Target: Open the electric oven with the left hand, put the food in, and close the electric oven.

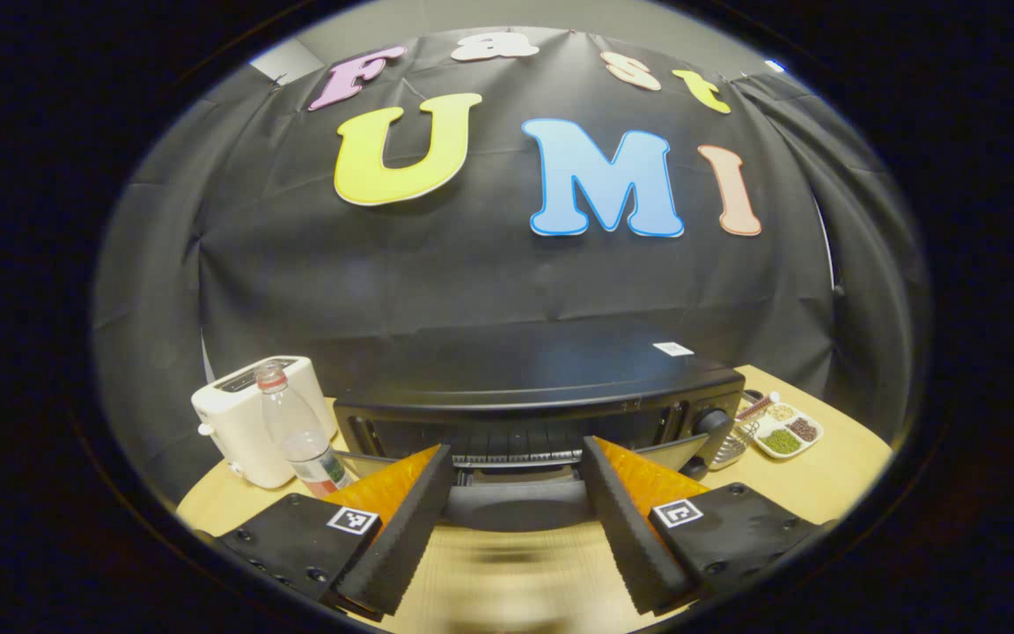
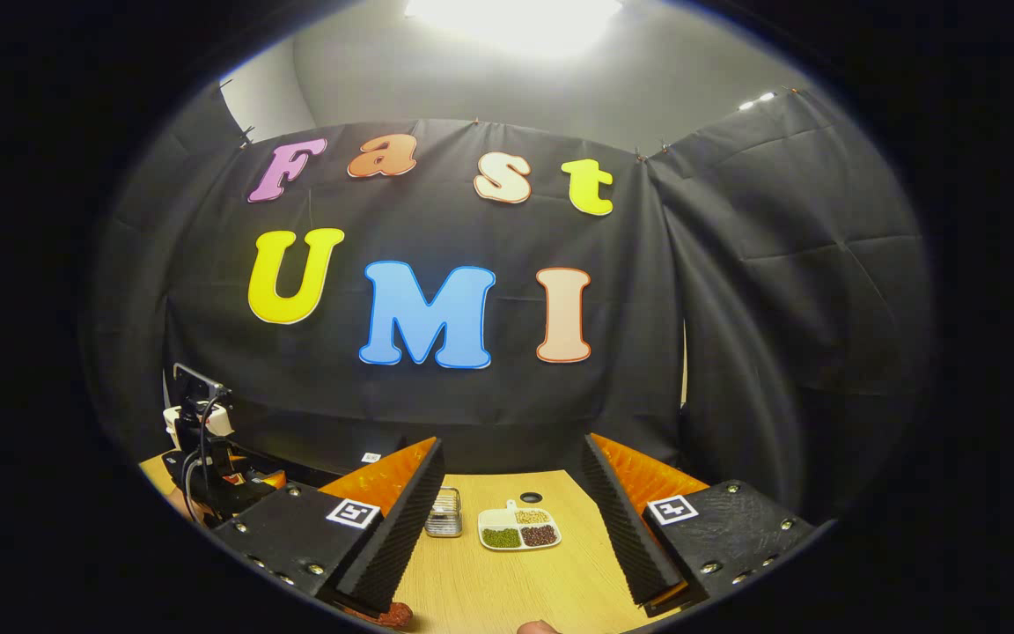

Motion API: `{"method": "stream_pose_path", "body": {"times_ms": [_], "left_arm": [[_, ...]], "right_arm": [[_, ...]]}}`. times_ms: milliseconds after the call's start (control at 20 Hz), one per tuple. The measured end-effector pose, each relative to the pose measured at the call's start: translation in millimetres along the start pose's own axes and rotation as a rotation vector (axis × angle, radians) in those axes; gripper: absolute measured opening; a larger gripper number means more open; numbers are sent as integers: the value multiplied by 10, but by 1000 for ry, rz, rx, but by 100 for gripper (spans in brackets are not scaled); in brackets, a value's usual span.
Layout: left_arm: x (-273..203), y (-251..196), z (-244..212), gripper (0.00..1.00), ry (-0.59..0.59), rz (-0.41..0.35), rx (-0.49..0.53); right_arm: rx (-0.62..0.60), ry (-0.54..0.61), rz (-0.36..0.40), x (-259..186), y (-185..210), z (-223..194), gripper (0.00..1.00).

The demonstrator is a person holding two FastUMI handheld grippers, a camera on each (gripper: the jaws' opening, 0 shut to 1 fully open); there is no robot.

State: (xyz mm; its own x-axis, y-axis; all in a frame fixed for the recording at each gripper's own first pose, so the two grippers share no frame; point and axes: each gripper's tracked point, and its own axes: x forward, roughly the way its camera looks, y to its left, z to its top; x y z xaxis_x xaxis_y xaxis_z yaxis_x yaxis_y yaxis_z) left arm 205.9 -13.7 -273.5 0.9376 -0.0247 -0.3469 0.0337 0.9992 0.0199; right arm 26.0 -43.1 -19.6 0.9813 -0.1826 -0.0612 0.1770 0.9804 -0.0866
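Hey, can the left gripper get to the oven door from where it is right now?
Probably yes. The left gripper is open and faces the electric oven head-on, and the door sits between its fingers with nothing in front of it.

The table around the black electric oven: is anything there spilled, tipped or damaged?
Nothing stands out. The black electric oven, white toaster and clear plastic bottle stand upright; the white divided dish keeps its grains inside.

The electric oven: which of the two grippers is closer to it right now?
Left. The left gripper is open right at the electric oven front, by its door. The right gripper is off to the side, facing a divided dish on the table.
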Motion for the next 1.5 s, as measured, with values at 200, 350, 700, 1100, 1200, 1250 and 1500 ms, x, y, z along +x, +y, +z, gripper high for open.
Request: {"method": "stream_pose_path", "body": {"times_ms": [200, 350, 700, 1100, 1200, 1250, 1500], "left_arm": [[-141, -15, -111, 100, 21, 9, -1], [-226, -26, -196, 97, 37, 12, -6], [-427, -66, -478, 100, 88, 5, -5], [-592, -95, -841, 97, 164, 8, -16], [-614, -108, -919, 100, 179, 8, -16], [-631, -104, -961, 100, 190, 8, -14], [-670, -144, -1209, 100, 242, 12, -14]], "right_arm": [[1, -3, 2, -64, -66, -14, 95], [13, 1, -2, -101, -114, -51, 95], [20, 9, 15, -154, -101, -84, 95], [13, 20, 49, -176, -54, -136, 95], [16, 24, 55, -171, -47, -149, 95], [17, 26, 58, -175, -44, -155, 95], [23, 43, 72, -182, -48, -214, 95]]}}
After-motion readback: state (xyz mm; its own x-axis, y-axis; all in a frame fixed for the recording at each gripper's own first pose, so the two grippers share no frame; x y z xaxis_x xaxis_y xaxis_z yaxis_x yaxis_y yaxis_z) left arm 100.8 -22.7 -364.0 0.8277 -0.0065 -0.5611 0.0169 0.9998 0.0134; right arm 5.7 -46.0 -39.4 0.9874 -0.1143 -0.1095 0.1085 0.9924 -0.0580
